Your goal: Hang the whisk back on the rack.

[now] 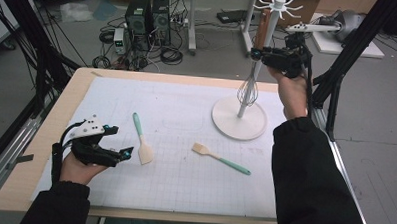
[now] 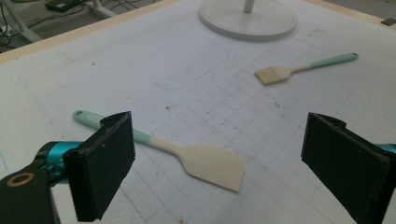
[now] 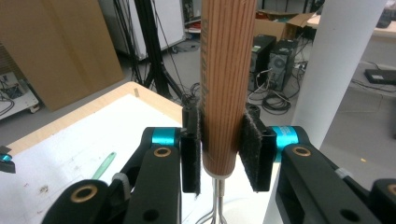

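A whisk (image 1: 262,29) with a wooden handle (image 3: 228,70) hangs upright beside the pole of a white hook stand (image 1: 238,124). Its wires (image 1: 247,91) are just above the stand's base. My right gripper (image 1: 258,53) is raised off the table and shut on the handle's lower end, with both pads (image 3: 250,149) pressed against the wood. Whether the handle's top sits on a hook I cannot tell. My left gripper (image 1: 119,142) rests low at the table's left with its jaws wide open. Just beyond it on the mat lies a spatula (image 2: 210,163) with a mint handle.
A mint-handled pastry brush (image 1: 220,158) lies on the white grid mat (image 1: 174,181) in front of the stand. The stand's pole (image 3: 341,70) rises just right of the held handle. Computer towers (image 1: 147,17) and cables sit on the floor beyond the table.
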Available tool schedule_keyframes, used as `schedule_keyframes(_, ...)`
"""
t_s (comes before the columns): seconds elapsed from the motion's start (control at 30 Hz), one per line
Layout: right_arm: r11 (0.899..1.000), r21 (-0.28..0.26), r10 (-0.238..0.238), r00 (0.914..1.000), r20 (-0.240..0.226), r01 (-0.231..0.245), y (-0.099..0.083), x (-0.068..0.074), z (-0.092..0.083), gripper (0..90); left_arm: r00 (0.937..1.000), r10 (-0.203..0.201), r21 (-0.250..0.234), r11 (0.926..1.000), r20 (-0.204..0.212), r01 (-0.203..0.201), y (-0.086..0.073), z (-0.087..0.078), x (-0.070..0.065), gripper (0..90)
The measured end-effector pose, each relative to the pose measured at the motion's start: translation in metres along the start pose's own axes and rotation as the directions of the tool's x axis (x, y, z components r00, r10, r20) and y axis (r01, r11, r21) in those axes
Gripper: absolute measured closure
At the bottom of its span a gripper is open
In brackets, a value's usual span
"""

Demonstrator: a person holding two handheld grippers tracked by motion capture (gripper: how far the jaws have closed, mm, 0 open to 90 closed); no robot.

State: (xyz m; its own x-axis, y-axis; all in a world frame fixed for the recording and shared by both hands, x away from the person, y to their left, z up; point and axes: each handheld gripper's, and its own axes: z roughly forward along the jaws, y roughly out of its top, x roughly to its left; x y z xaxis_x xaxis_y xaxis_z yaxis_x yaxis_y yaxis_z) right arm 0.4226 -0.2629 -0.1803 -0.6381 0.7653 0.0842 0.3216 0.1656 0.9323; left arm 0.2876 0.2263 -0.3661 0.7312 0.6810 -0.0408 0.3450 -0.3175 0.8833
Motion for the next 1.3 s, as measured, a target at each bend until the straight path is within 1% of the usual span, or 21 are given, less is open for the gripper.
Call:
schedule_keyframes(0.2, 1.0, -0.005, -0.004, 1.0, 0.004, 0.004, -0.002, -0.001, -0.004, 70.4, 1.0, 0.002, 0.002, 1.0, 0.0, -0.002, 0.0, 0.001, -0.001, 10.1)
schedule_keyframes(0.3, 1.0, -0.014, -0.009, 1.0, -0.004, 0.009, -0.003, -0.001, -0.006, 69.2, 1.0, -0.001, 0.0, 1.0, 0.0, 0.001, 0.0, 0.001, -0.001, 10.2)
schedule_keyframes(0.53, 0.999, -0.035, -0.017, 0.9995, -0.027, 0.016, -0.003, -0.002, -0.013, 65.0, 1.0, -0.003, -0.003, 1.0, 0.002, 0.003, 0.0, 0.001, 0.0, 10.1)
schedule_keyframes(0.63, 0.999, -0.038, -0.014, 0.9991, -0.039, 0.012, -0.004, -0.003, -0.016, 64.2, 1.0, 0.002, 0.0, 1.0, 0.001, -0.002, 0.0, 0.001, -0.001, 10.1)
schedule_keyframes(0.8, 0.998, -0.056, -0.024, 0.9975, -0.067, 0.02, -0.003, -0.003, -0.022, 64.4, 1.0, 0.001, -0.003, 1.0, 0.0, -0.001, 0.0, 0.0, -0.001, 10.1)
schedule_keyframes(0.87, 0.998, -0.06, -0.034, 0.9966, -0.076, 0.03, -0.002, -0.003, -0.024, 66.2, 1.0, 0.001, -0.002, 1.0, 0.002, -0.001, 0.0, 0.0, 0.0, 10.1)
schedule_keyframes(0.93, 0.997, -0.065, -0.04, 0.9947, -0.094, 0.034, -0.001, -0.003, -0.027, 68.4, 1.0, 0.001, 0.0, 1.0, 0.005, -0.001, 0.0, 0.0, 0.0, 10.1)
schedule_keyframes(1.03, 0.997, -0.07, -0.047, 0.9917, -0.119, 0.039, 0.001, -0.004, -0.032, 73.8, 1.0, -0.003, -0.006, 1.0, 0.003, 0.003, 0.0, 0.001, 0.001, 10.1)
schedule_keyframes(1.13, 0.997, -0.063, -0.058, 0.9903, -0.126, 0.051, 0.004, -0.004, -0.036, 81.0, 1.0, 0.007, 0.003, 1.0, 0.005, -0.007, -0.001, 0.0, 0.002, 10.1)
schedule_keyframes(1.2, 0.996, -0.063, -0.063, 0.9898, -0.128, 0.055, 0.007, -0.004, -0.04, 86.5, 1.0, -0.004, -0.005, 1.0, 0.005, 0.004, -0.001, 0.0, 0.001, 10.1)
schedule_keyframes(1.23, 0.996, -0.064, -0.067, 0.9888, -0.133, 0.059, 0.009, -0.004, -0.042, 88.3, 1.0, -0.004, -0.007, 1.0, 0.004, 0.004, -0.001, 0.0, 0.001, 10.2)
schedule_keyframes(1.3, 0.996, -0.065, -0.07, 0.9892, -0.129, 0.062, 0.013, -0.005, -0.046, 89.0, 1.0, -0.001, -0.006, 1.0, 0.002, 0.001, 0.0, -0.001, 0.002, 10.2)
